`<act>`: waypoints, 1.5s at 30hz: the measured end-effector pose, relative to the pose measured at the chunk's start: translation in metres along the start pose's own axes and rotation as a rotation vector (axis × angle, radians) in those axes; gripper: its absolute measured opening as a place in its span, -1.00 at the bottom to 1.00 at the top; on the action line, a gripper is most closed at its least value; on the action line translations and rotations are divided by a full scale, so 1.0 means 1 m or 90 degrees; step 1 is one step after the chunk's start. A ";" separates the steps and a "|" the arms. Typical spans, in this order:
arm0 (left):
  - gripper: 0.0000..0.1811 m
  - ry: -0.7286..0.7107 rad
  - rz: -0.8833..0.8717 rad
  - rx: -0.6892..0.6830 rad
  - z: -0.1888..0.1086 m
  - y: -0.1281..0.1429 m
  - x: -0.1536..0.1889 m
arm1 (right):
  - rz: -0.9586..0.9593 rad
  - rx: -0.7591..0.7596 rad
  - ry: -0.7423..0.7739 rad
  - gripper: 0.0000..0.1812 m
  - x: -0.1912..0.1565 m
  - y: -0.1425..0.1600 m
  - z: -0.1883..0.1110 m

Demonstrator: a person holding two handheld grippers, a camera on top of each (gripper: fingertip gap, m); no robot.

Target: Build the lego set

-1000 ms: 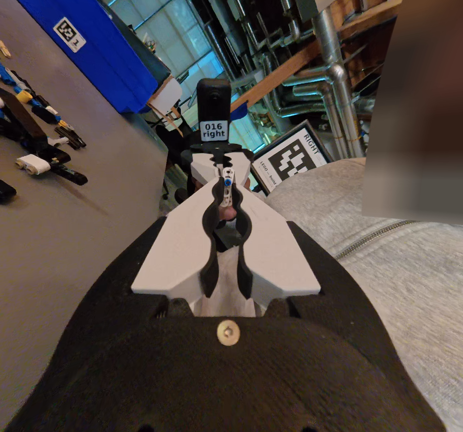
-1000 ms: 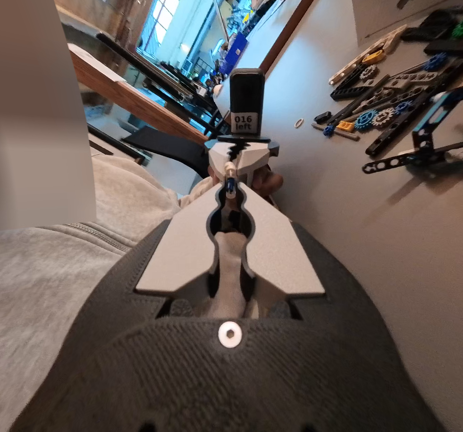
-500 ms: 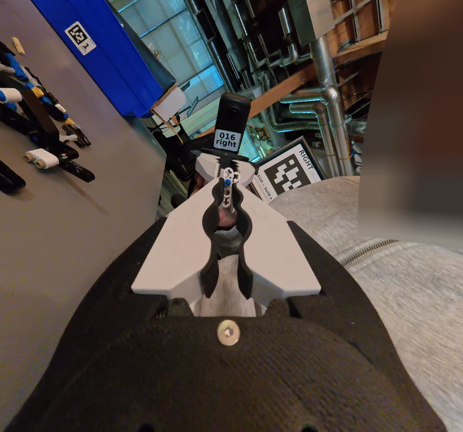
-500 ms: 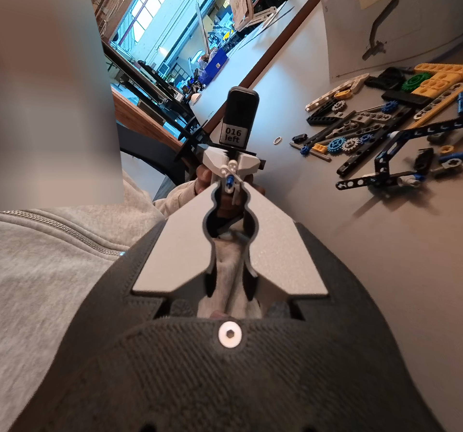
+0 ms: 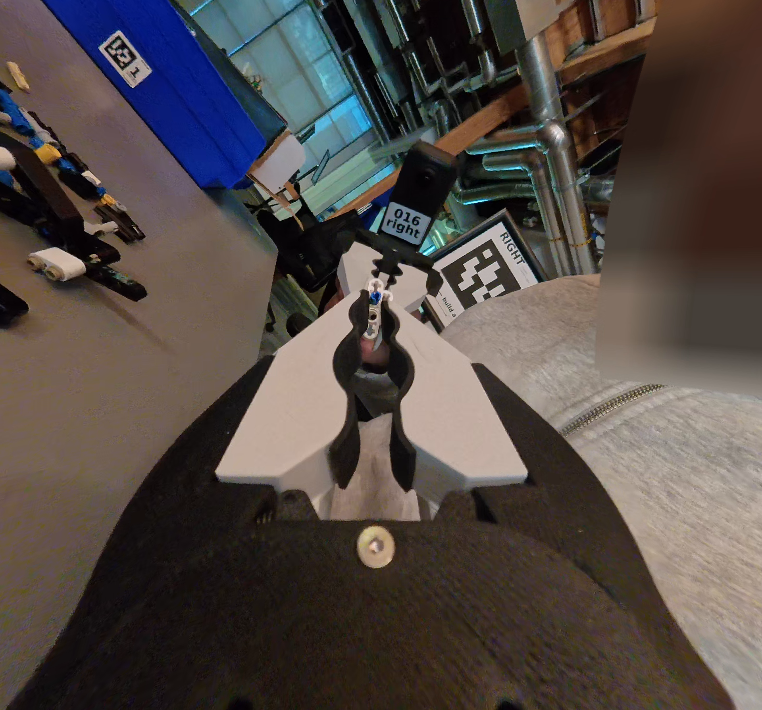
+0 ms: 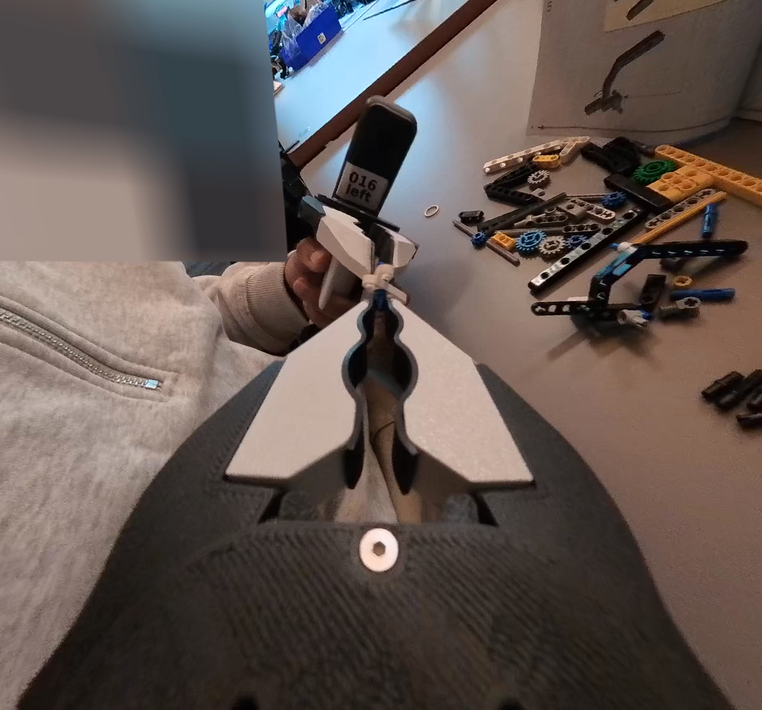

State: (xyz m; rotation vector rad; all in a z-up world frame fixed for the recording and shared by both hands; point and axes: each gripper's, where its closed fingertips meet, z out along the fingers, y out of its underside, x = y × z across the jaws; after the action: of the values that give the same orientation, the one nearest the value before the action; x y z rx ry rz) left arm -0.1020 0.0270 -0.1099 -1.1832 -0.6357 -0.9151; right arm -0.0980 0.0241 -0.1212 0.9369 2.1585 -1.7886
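My left gripper (image 5: 373, 307) is shut on a small white lego beam (image 5: 372, 321) and holds it in the air in front of a person's chest. My right gripper (image 6: 379, 311) is shut on a blue pin (image 6: 379, 299). The pin's tip meets the white beam (image 6: 376, 280), which sticks out of the left gripper (image 6: 377, 272). In the left wrist view the blue pin (image 5: 373, 298) shows in a hole of the beam, with the right gripper (image 5: 385, 278) just behind it. The two grippers face each other tip to tip.
Several loose lego beams and gears (image 6: 577, 228) and a black and blue part-built frame (image 6: 618, 278) lie on the grey table (image 6: 618, 443), below an instruction sheet (image 6: 639, 51). More parts (image 5: 62, 237) and a blue bin (image 5: 165, 72) lie to the left. A grey sweatshirt (image 6: 103, 401) is close.
Both grippers have tilted and turned while staying tip to tip. The right wrist view now shows more of the table, and the left gripper sits angled in it. Both holds are unchanged.
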 end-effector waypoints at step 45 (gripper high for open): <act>-0.83 0.029 0.009 -0.032 0.006 0.012 0.007 | 0.393 0.118 -0.224 -0.98 -0.005 -0.004 -0.008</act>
State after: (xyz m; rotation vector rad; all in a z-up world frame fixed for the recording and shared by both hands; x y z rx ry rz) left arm -0.0879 0.0322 -0.1078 -1.2076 -0.5703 -0.9480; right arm -0.0946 0.0299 -0.1134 1.0772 1.3186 -1.6839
